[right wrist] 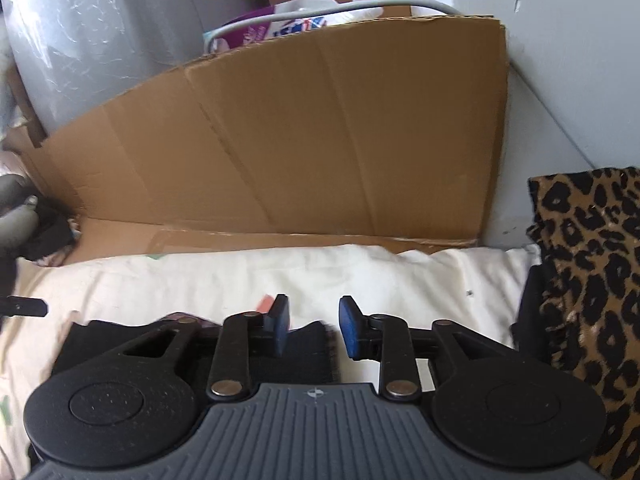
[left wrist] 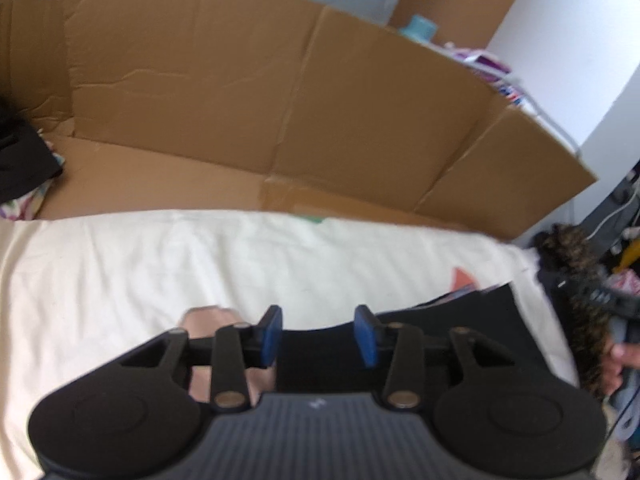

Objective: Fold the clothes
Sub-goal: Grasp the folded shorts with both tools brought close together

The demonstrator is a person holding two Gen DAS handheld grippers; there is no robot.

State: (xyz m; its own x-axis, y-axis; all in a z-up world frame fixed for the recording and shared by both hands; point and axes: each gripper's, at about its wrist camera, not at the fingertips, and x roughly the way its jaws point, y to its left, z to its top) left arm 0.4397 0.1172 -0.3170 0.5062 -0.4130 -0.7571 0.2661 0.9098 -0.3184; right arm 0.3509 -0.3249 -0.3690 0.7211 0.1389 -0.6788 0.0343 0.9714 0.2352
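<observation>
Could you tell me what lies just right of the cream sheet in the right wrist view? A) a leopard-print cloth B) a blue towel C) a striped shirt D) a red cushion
A: a leopard-print cloth, tan with black spots, drapes at the cream sheet's right edge.

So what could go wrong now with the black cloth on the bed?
Both the left gripper and right gripper stand open above the flat black cloth, so a careless nudge might undo its fold. The leopard-print fabric lying close beside it on the cream bedsheet could also snag.
</observation>
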